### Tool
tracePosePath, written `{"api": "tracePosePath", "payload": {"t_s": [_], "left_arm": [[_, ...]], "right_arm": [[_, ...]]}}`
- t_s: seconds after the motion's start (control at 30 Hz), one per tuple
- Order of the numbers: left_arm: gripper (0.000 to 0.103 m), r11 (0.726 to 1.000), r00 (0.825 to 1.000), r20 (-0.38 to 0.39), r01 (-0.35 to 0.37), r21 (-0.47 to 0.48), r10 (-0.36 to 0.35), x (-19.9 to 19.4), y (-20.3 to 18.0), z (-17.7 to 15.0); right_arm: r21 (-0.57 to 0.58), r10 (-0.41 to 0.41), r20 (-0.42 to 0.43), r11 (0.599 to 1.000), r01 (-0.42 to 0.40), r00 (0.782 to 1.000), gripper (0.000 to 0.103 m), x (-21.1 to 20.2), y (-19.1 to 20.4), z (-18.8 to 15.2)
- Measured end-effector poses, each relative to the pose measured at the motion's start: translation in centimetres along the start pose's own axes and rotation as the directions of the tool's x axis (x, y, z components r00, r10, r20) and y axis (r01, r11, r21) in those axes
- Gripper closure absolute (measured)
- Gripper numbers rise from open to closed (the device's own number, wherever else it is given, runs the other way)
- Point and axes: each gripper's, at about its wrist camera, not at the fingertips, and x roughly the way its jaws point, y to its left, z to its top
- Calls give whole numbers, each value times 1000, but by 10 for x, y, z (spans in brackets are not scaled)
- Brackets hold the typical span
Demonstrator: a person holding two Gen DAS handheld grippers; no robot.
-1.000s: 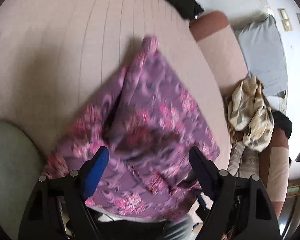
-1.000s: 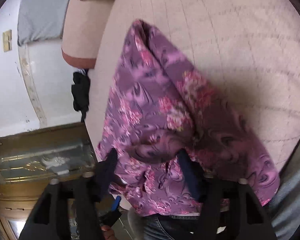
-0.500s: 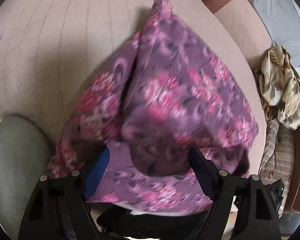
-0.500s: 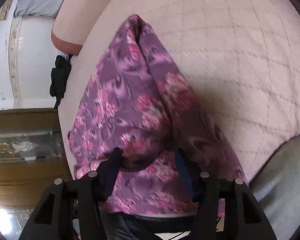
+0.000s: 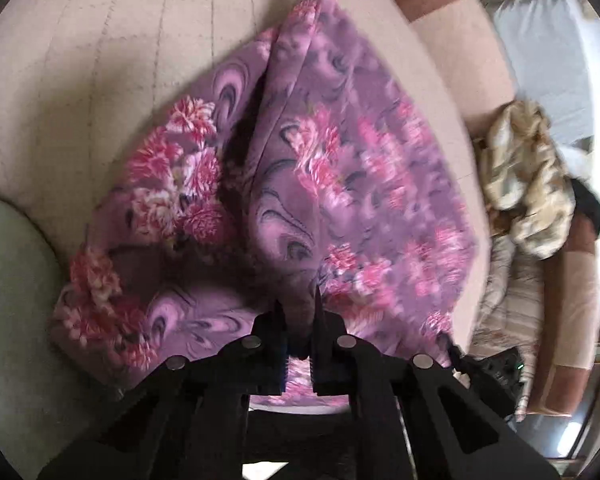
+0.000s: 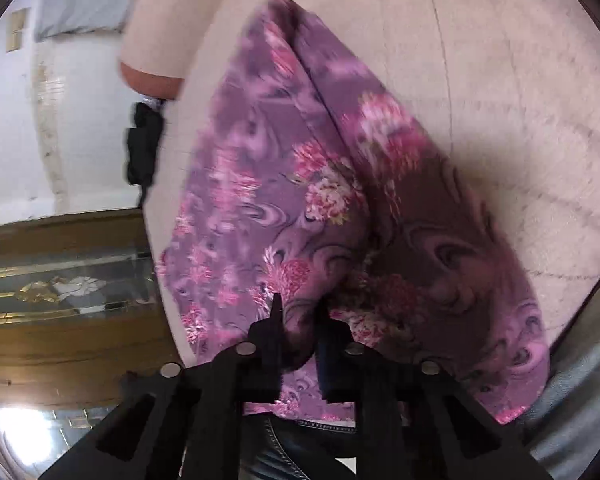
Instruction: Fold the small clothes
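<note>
Evidently both hand-held grippers (image 5: pixel 298 312) (image 6: pixel 300 312) pinch soft, bunched floral cloth (image 5: pixel 340 168).

My purple floral-print fabric garment (image 5: pixel 340 184), soft cloth patterned with pink blossoms and dark swirls, lies partly lifted over the pale pink quilted cushion (image 5: pixel 100 60). A long ridge runs up its middle to a narrow far tip, one layer folded over the other. Its near edge is bunched and pinched between my jaws on both sides (image 6: pixel 260 200). Its right flank is motion-blurred.
</note>
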Motion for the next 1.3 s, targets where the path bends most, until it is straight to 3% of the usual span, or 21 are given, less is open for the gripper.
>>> {"api": "tracePosePath", "payload": {"t_s": [0.03, 0.07, 0.13, 0.23, 0.3, 0.33, 0.4, 0.47, 0.57, 0.6, 0.7, 0.73, 0.77, 0.8, 0.87, 0.97, 1.1, 1.2, 1.23, 1.3], "left_arm": [[96, 1000, 999, 18, 27, 14, -27, -6, -3, 0], [97, 993, 994, 34, 103, 51, -105, -21, -11, 1], [96, 984, 990, 40, 132, 117, -138, -36, -23, 0], [96, 962, 999, 40, 21, 271, -34, -33, -35, -4], [96, 937, 993, 30, -120, 328, 117, -4, -28, -7], [96, 937, 987, 11, -153, 314, 158, 7, -22, -9], [96, 956, 989, -32, -129, 264, 142, 15, -9, -21], [96, 944, 987, 18, -155, 290, 157, 9, -7, -31], [93, 957, 986, -4, -160, 243, 166, 17, 5, -25], [91, 962, 986, -9, -163, 217, 169, 18, 8, -22], [88, 976, 991, -22, -127, 178, 134, 5, 11, -21], [88, 978, 993, -14, -110, 177, 114, -2, 11, -21], [86, 979, 996, 5, -90, 181, 90, -11, 11, -20], [85, 979, 996, 31, -89, 184, 84, -22, 10, -17], [76, 979, 993, 72, -103, 177, 91, -32, 12, -8], [76, 975, 987, 96, -142, 171, 127, -27, 10, 11], [76, 947, 976, 80, -215, 240, 201, 0, 9, 37], [77, 933, 970, 72, -245, 264, 234, 13, 15, 38], [89, 927, 967, 82, -254, 277, 241, 12, 14, 37], [96, 915, 965, 93, -262, 305, 245, 2, 8, 32]], "right_arm": [[-52, -5, 38, 999, 7, 999, 92, -15, 8, -1], [-102, -5, 64, 995, 11, 998, 92, -27, 16, -2], [-233, -3, 110, 972, 28, 994, 92, -51, 33, -8], [-320, -38, 81, 946, 62, 996, 92, -53, 34, -18], [-321, -124, 59, 937, 137, 990, 92, -36, 22, -21], [-301, -169, 48, 937, 176, 984, 92, -26, 12, -24], [-250, -157, 50, 954, 165, 986, 92, -24, 2, -33], [-267, -143, 74, 951, 158, 987, 92, -30, 5, -45], [-369, -264, 105, 885, 285, 959, 90, -24, 13, -55], [-351, -294, 98, 884, 310, 951, 86, -19, 10, -49], [-274, -250, 77, 926, 261, 965, 83, -29, 2, -38], [-291, -228, 98, 924, 247, 969, 68, -37, 6, -40], [-314, -217, 125, 917, 246, 968, 47, -45, 10, -41], [-322, -217, 140, 913, 252, 966, 39, -49, 11, -41], [-321, -216, 150, 912, 254, 965, 37, -53, 9, -38], [-305, -200, 126, 924, 230, 972, 48, -42, 10, -23], [-294, -239, 110, 919, 261, 965, 62, -28, 8, -6], [-257, -273, 107, 921, 292, 956, 77, -22, 0, 2], [-252, -277, 100, 922, 294, 956, 92, -20, -2, 4], [-232, -285, 96, 925, 300, 954, 97, -23, -2, 4]]}}
